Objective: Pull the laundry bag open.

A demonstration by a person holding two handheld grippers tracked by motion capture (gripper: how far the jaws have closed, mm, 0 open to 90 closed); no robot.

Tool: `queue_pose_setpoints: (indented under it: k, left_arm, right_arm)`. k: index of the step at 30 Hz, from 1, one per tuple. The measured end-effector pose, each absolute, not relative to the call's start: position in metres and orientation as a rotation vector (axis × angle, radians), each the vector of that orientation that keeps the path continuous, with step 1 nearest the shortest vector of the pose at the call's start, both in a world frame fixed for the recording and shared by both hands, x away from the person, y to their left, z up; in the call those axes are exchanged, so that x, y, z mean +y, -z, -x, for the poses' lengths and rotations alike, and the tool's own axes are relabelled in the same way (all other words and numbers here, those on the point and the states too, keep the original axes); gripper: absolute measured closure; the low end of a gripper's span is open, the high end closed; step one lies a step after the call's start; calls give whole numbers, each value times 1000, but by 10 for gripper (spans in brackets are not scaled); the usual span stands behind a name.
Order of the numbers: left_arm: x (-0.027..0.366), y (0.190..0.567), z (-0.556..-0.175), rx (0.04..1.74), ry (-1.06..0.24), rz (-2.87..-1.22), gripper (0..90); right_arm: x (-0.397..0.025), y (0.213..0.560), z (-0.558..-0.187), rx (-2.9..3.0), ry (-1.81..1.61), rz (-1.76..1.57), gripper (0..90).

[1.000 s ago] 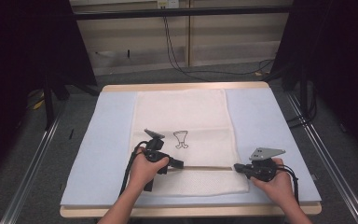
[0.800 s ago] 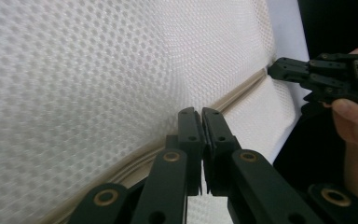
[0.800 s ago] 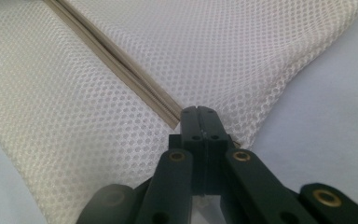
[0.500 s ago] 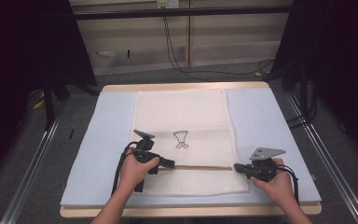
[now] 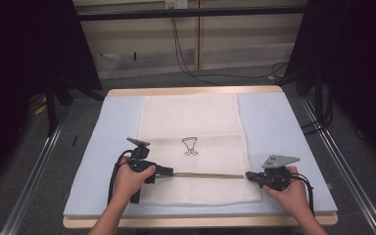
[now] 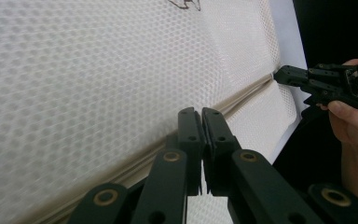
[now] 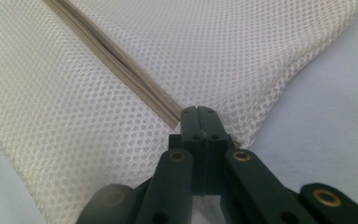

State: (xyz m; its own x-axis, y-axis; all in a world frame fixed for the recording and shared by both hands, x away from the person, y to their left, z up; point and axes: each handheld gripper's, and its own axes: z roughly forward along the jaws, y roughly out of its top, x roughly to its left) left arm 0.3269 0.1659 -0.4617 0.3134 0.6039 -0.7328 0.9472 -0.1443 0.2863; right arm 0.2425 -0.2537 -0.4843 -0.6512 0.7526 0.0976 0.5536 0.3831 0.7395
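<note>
A white mesh bag [image 5: 191, 122] with a small black drawing [image 5: 191, 146] lies flat on the blue mat [image 5: 284, 132]. A beige zipper [image 5: 210, 175] runs across its near part. My left gripper [image 5: 170, 171] is at the zipper's left part, its jaws shut [image 6: 201, 112] over the zipper line [image 6: 242, 95]; the pull itself is hidden. My right gripper [image 5: 248, 175] is shut [image 7: 199, 111] on the mesh at the zipper's right end [image 7: 168, 116]. The left gripper view also shows the right gripper [image 6: 279, 74] farther along the zipper.
The mat covers a wooden table whose near edge [image 5: 200, 223] lies just under the person's forearms. Metal rails [image 5: 342, 161] run along the floor on both sides. Cables [image 5: 191, 63] lie behind the table, and dark curtains hang left and right.
My left gripper has slid left along the zipper, and the dark line between the two grippers has grown longer. The right gripper has stayed in place.
</note>
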Motion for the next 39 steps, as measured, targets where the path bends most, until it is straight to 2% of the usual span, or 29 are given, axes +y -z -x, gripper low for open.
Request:
queue_pose_setpoints:
  k: [39]
  left_arm:
    - [252, 459, -320, 1460, 575, -1712, 871]
  right_arm:
    - [-253, 484, -243, 2391, -1119, -1162, 900]
